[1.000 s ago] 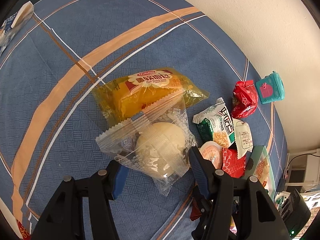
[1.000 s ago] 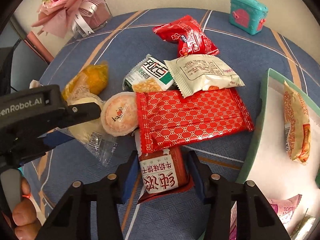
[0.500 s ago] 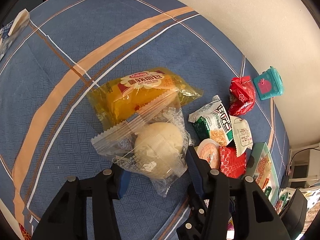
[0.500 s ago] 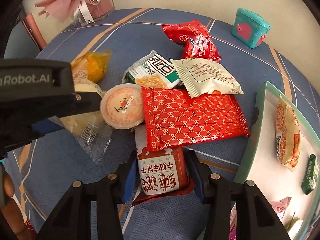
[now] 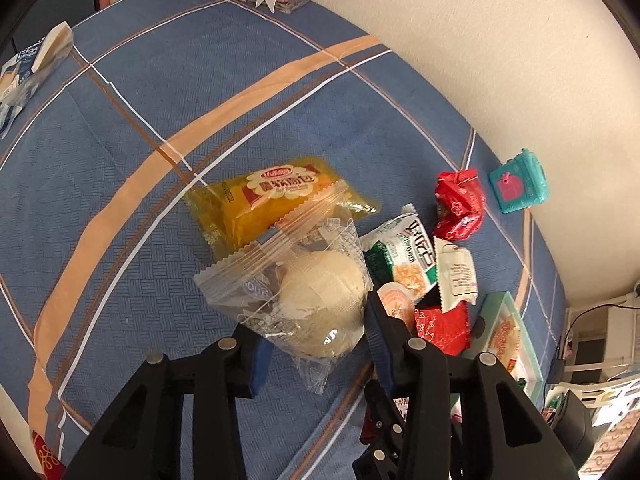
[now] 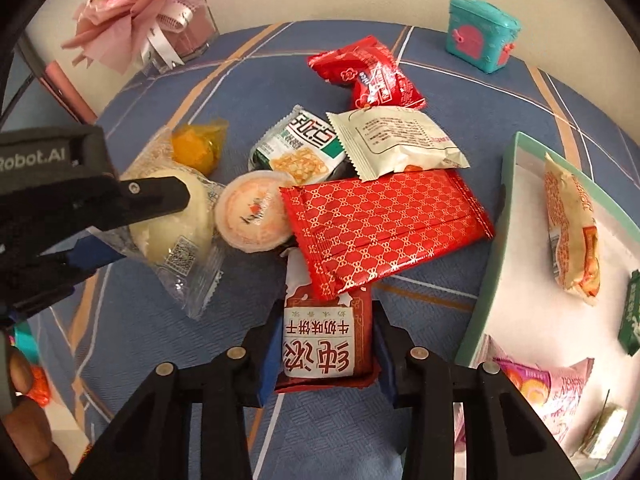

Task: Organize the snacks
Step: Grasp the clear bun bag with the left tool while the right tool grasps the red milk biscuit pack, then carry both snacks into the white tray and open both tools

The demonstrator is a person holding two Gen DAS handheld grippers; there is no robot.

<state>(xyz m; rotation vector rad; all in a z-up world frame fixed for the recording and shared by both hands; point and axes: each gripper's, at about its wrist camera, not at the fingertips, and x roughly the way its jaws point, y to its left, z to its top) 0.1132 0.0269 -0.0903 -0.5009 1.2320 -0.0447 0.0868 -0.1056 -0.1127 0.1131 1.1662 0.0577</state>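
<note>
My left gripper [image 5: 316, 344] is shut on a clear bag holding a round white bun [image 5: 320, 304], lifted a little off the blue cloth; the bun also shows in the right wrist view [image 6: 176, 216]. My right gripper [image 6: 326, 344] is shut on a dark red biscuit packet with a white label [image 6: 320, 344], whose far end lies under a large red patterned packet [image 6: 384, 228]. A yellow cake packet [image 5: 272, 204] lies behind the bun. A jelly cup [image 6: 254, 210], a green-white packet [image 6: 300, 148], a cream packet [image 6: 396, 140] and a red wrapped snack [image 6: 368, 74] lie in the pile.
A teal-rimmed white tray [image 6: 508, 184] at the right holds several snacks. A teal toy box [image 6: 482, 34] stands at the back by the wall. A pink flower bouquet in a glass vase [image 6: 160, 20] stands back left. A blue-white packet [image 5: 32, 64] lies far left.
The left gripper has closed on the bun bag and raised it slightly. The right gripper holds the biscuit packet and has drawn it back a little; the tray shows more.
</note>
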